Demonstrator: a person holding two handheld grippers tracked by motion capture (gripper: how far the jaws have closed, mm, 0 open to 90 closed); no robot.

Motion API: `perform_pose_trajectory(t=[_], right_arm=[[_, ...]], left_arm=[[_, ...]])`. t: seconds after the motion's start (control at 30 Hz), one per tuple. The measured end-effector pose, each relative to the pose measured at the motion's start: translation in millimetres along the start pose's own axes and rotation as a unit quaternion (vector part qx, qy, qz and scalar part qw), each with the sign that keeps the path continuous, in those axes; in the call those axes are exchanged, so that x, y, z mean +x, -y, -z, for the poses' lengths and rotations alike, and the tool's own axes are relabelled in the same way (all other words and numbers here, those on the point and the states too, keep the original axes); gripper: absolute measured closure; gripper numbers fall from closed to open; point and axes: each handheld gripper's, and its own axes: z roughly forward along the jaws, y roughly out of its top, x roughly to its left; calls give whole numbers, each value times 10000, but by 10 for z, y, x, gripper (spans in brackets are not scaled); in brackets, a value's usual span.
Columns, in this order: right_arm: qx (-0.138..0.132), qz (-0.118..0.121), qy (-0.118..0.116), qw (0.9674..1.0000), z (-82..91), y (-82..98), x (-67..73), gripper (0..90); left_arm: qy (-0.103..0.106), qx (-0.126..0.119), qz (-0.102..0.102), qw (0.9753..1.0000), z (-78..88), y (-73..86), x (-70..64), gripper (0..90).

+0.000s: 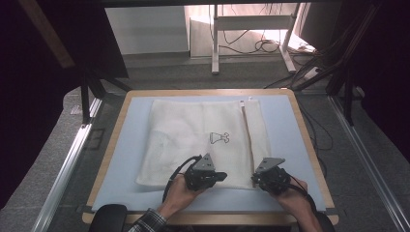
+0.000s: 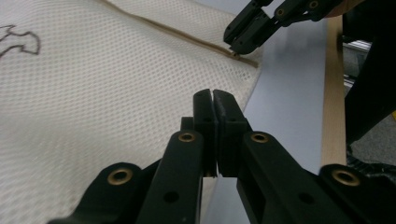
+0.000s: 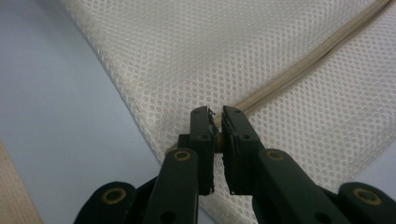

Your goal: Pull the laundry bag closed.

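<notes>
Both grippers' jaws are pressed together: left gripper (image 2: 213,95) empty, right gripper (image 3: 215,114) apparently pinching the mesh bag's (image 3: 224,56) zipper end.

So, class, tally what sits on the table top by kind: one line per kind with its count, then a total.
Mesh bags: 1, the cream mesh bag with a zip along one side.
Mats: 1, the pale blue mat under it.
Tools: 2, the left tool and the right tool, both at the bag's near edge.
Total: 4

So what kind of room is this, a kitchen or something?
Probably a lab or workshop, not a kitchen: a small table inside a metal frame, loose cables on the floor, and a mesh bag laid out.
</notes>
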Motion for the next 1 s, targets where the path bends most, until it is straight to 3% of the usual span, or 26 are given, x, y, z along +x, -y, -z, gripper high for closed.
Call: perform_pose_trajectory(t=[0.23, 0.4, 0.43, 1.0], right_arm=[[-3, 32, 27, 10000, 4, 2, 1, 810], [-1, 20, 36, 10000, 5, 2, -1, 807], [20, 31, 50, 10000, 8, 0, -1, 807], [77, 129, 149, 9998, 2, -13, 32, 810]], left_arm=[[70, 165, -105, 9998, -160, -38, -48, 899], [175, 154, -52, 9997, -256, -57, -80, 899], [174, 221, -132, 9995, -264, -65, -78, 899], [270, 326, -294, 9987, -503, -166, -156, 898]])
